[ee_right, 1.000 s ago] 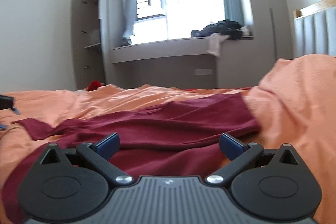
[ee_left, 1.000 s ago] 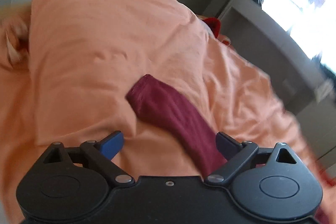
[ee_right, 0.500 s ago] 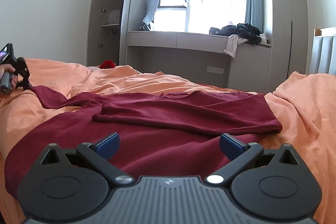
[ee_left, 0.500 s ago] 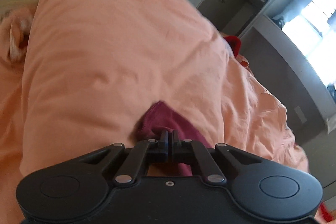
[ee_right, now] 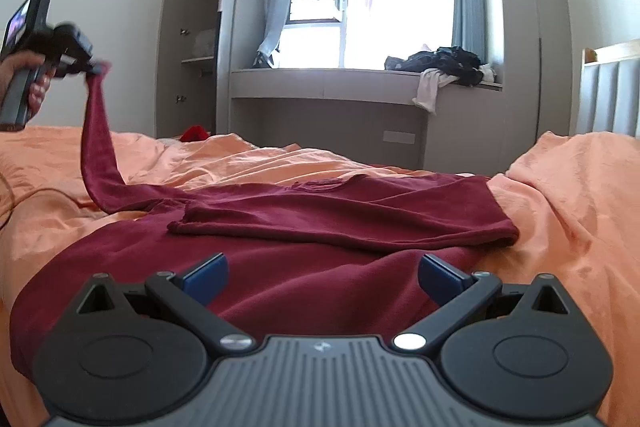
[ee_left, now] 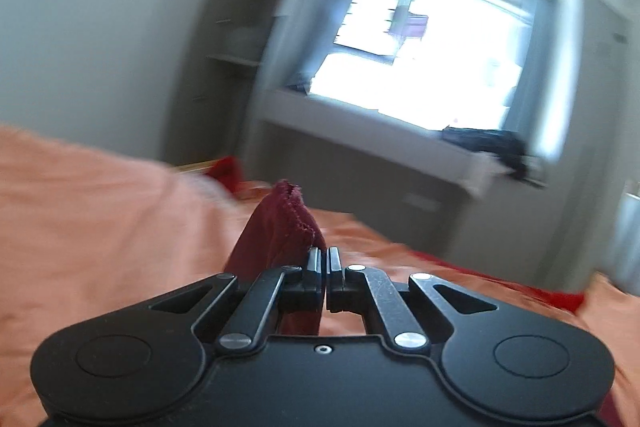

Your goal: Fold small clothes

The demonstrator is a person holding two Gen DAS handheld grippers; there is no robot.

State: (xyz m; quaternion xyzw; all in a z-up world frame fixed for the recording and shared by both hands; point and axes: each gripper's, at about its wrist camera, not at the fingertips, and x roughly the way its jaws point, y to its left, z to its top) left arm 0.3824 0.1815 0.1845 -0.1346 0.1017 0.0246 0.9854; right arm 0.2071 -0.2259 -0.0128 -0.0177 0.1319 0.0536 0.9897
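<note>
A dark red long-sleeved top [ee_right: 320, 223] lies spread on the orange bedspread [ee_right: 568, 195], one sleeve folded across its body. My left gripper [ee_left: 325, 259] is shut on the cuff of the other sleeve [ee_left: 284, 223], which sticks up past the jaws. In the right wrist view that left gripper [ee_right: 94, 67] is raised at the far left in a hand, and the sleeve [ee_right: 96, 147] hangs from it down to the bed. My right gripper [ee_right: 320, 277] stands open low over the near part of the top, with nothing between its blue pads.
A grey window bench [ee_right: 328, 83] behind the bed carries a pile of dark and white clothes [ee_right: 444, 65]. An open wardrobe [ee_right: 196, 51] stands at the back left. A red item [ee_right: 195, 133] lies at the bed's far edge. A padded headboard [ee_right: 612, 91] is at the right.
My left gripper shut on the sleeve's cuff, then rose and swung up off the bed, drawing the sleeve with it. The right gripper stayed open and shifted slightly over the top.
</note>
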